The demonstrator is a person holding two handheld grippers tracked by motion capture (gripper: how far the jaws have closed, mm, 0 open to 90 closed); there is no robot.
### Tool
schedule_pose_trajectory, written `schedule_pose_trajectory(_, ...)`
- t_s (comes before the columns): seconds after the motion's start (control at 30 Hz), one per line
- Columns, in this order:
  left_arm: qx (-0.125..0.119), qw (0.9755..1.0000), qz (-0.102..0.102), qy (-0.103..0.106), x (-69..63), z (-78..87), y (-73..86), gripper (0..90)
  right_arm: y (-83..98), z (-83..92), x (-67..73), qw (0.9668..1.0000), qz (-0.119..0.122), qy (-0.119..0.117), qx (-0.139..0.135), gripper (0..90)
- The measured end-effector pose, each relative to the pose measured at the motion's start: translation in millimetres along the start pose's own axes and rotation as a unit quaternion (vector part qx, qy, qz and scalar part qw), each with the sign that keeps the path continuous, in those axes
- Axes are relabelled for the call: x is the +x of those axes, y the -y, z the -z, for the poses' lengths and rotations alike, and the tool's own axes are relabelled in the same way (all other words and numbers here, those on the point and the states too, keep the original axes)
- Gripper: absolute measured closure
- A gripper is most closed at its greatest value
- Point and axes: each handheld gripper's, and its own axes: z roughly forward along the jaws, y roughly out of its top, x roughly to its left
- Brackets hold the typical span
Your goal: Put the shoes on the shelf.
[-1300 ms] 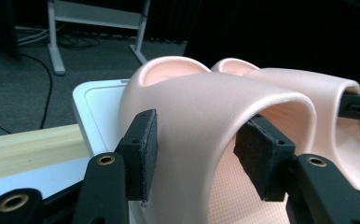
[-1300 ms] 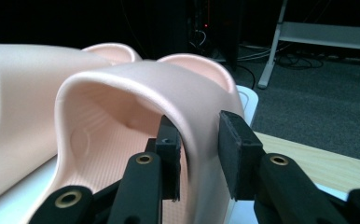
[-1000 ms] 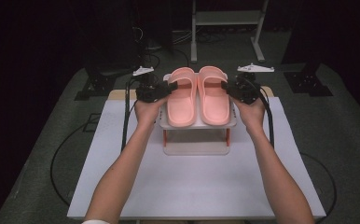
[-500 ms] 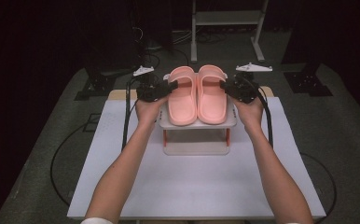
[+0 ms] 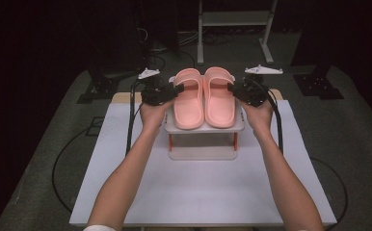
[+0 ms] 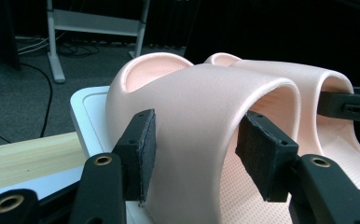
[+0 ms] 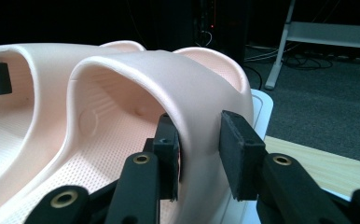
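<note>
Two pink slippers stand side by side on a small white stand (image 5: 203,128). My left gripper (image 5: 179,89) reaches in from the left, its pads on either side of the left slipper's (image 5: 189,103) strap. In the left gripper view the strap (image 6: 201,116) sits between the pads of the left gripper (image 6: 194,154); the jaws have just been opening slightly, though the pads still look in contact. My right gripper (image 5: 231,88) comes from the right. One pad of the right gripper (image 7: 199,154) is inside and one outside the right slipper's (image 5: 219,103) strap (image 7: 192,93), pressing on it.
The stand rests on a white table (image 5: 198,192), with a wooden board (image 5: 121,97) at the table's far edge. Cables (image 5: 63,159) run over the grey floor at the left. A metal frame (image 5: 232,19) stands behind the table.
</note>
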Motion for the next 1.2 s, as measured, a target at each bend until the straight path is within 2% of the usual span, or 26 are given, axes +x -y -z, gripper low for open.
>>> schedule_pose_trajectory(0.33, 0.002, 1.0000, -0.004, 0.001, -0.3, 1.0, 0.1, 47.3, 0.5, 0.4, -0.7, 1.0000, -0.002, -0.003, -0.001, 66.9)
schedule_pose_trajectory(0.5, 0.002, 1.0000, -0.008, 0.002, -0.7, 1.8, 0.7, 46.5, 1.1, 1.1, -2.7, 0.9999, -0.008, -0.011, 0.000, 64.8)
schedule_pose_trajectory(0.6, 0.001, 1.0000, -0.008, -0.001, 0.4, 3.9, 1.3, 45.7, 3.0, 1.4, -5.7, 0.9995, -0.020, -0.025, 0.002, 62.0)
schedule_pose_trajectory(0.9, 0.004, 0.9999, -0.013, 0.003, 1.0, 11.8, 4.9, 43.8, 7.6, 8.4, -10.2, 0.9990, -0.027, -0.035, -0.001, 58.2)
schedule_pose_trajectory(1.0, 0.000, 0.9999, -0.011, 0.007, -1.1, 15.3, 7.6, 43.5, 8.4, 11.9, -10.8, 0.9987, -0.030, -0.040, 0.000, 57.0)
schedule_pose_trajectory(1.2, -0.001, 0.9997, -0.022, 0.014, -9.0, 19.2, 9.1, 42.7, 12.3, 18.2, -11.6, 0.9984, -0.031, -0.047, -0.004, 55.6)
